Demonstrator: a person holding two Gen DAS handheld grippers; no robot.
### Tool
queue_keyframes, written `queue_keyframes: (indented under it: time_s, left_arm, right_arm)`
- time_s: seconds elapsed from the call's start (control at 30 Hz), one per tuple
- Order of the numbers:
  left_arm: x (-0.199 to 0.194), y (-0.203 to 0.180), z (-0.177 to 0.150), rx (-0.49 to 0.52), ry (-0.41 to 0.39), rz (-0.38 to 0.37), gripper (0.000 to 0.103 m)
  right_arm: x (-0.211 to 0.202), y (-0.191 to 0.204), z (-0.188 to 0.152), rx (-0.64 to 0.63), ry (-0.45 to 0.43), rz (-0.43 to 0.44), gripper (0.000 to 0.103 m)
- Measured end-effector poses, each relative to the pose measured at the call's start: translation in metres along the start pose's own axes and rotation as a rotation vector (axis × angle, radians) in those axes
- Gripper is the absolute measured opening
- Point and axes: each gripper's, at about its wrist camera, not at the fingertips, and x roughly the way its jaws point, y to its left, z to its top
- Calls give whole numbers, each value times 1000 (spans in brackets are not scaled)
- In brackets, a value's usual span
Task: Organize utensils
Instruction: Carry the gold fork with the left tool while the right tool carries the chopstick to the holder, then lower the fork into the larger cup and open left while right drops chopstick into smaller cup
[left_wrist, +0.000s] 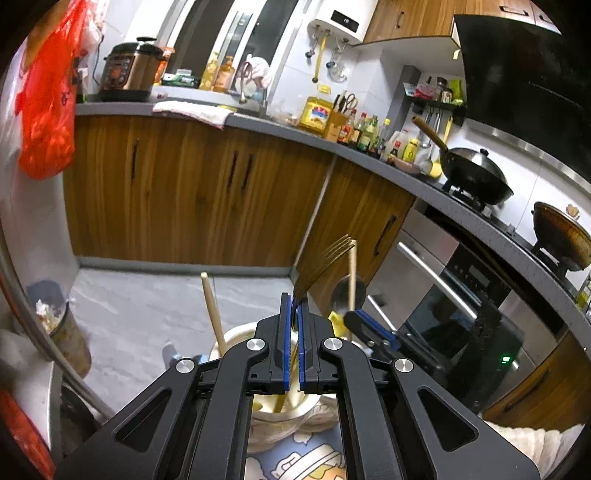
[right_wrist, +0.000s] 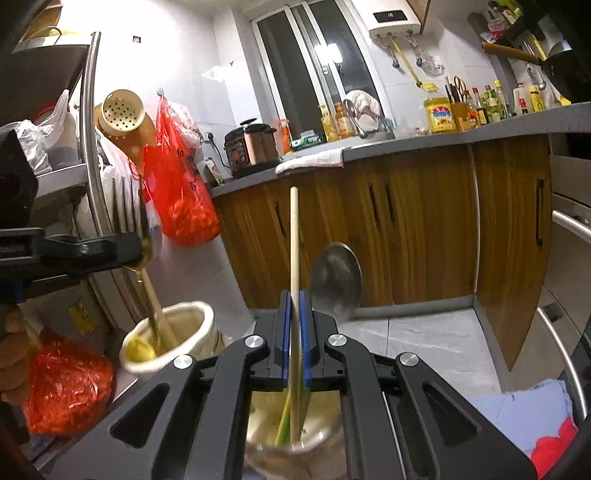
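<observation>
My left gripper (left_wrist: 294, 299) is shut on a gold fork (left_wrist: 334, 249), tines up. The fork's handle reaches down into a cream cup (left_wrist: 231, 334), where a wooden chopstick (left_wrist: 213, 310) also leans. The right wrist view shows the same left gripper (right_wrist: 122, 251), fork (right_wrist: 129, 218) and cream cup (right_wrist: 177, 332), with a yellow spoon (right_wrist: 140, 349) inside. My right gripper (right_wrist: 294, 295) is shut on an upright wooden chopstick (right_wrist: 294, 236). Its lower end stands in a steel cup (right_wrist: 295, 448) beside a green utensil (right_wrist: 283, 421). A metal spoon (right_wrist: 336, 277) rises just right of that chopstick.
Wooden cabinets (left_wrist: 192, 192) under a grey counter (left_wrist: 424, 188) curve around the room. A red plastic bag (right_wrist: 177, 192) hangs at the left, another red bag (right_wrist: 66, 387) lies low by the shelf. An oven door (left_wrist: 443, 295) is at the right. A patterned cloth (left_wrist: 295, 461) lies under the cups.
</observation>
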Motion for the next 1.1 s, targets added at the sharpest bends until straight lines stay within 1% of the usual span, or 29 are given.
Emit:
queue_keyframes:
  time_s: [0.17,0.27,0.47,0.67,0.8,1.03,1.1]
  left_arm:
    - [10,0,-6,3,25,5,4]
    - [12,1,-8,7,23,11,4]
    - [13,-1,-8,11,24,14,4]
    - [30,5,2,-12,56,15,4]
    - [41,7,6,-4,65,28,4]
    - [54,9,10,3,77,47,4]
    - [54,8,10,4,77,49,4]
  right_arm:
    - [-8,-2,-6,-4,62,-1,5]
    - [-7,-1,-10,-6,103,-9,5]
    - [-9,-3,-8,9,131,-23,5]
    - [-6,-9,-6,32,141,-47,5]
    - [-6,-13,-6,35,143,-69,5]
    - [-5,-18,-4,48,140,-77,5]
    - [-5,-18,-5,50,144,-78,8]
